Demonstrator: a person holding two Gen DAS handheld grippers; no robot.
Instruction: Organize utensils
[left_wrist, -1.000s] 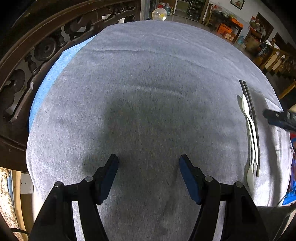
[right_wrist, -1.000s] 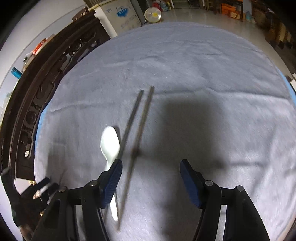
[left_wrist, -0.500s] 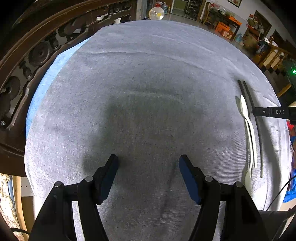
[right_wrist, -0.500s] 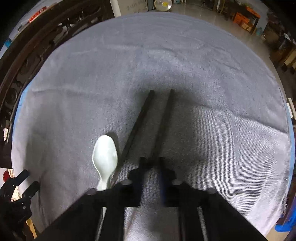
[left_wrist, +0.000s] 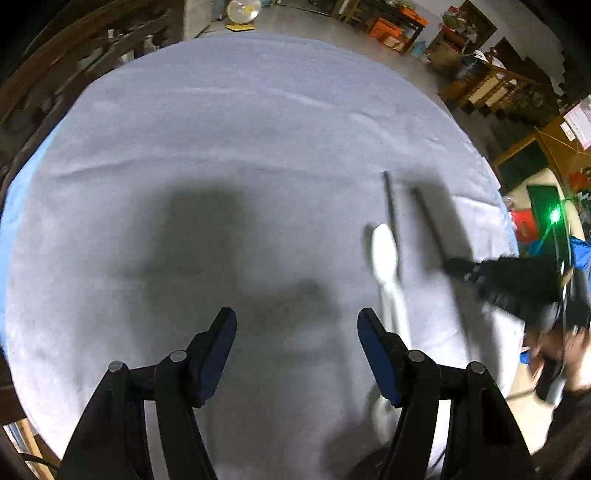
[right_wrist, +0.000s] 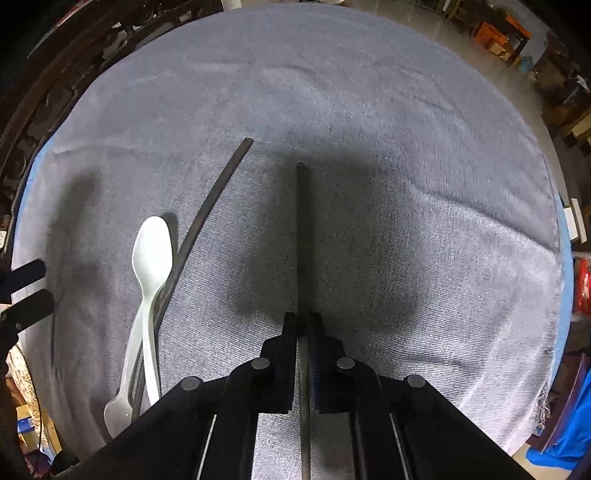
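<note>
My right gripper (right_wrist: 302, 325) is shut on one dark chopstick (right_wrist: 302, 236), which runs straight ahead between its fingers. The second dark chopstick (right_wrist: 207, 214) lies on the grey cloth to its left, against a white spoon (right_wrist: 151, 258) and a second white utensil (right_wrist: 122, 387). In the left wrist view my left gripper (left_wrist: 295, 332) is open and empty above the cloth. The spoon (left_wrist: 384, 254) lies just right of its right finger, with the loose chopstick (left_wrist: 391, 206) beside it. The held chopstick (left_wrist: 430, 225) and right gripper (left_wrist: 448, 266) are further right.
A round table covered by a grey cloth (left_wrist: 221, 147) over a blue one. Dark carved wooden furniture (left_wrist: 55, 74) runs along the left rim. Room clutter and shelves stand beyond the far right edge.
My right gripper has closed on the right-hand chopstick and drawn it away from the other one. My left gripper has swung right, so the utensils are nearer its right finger.
</note>
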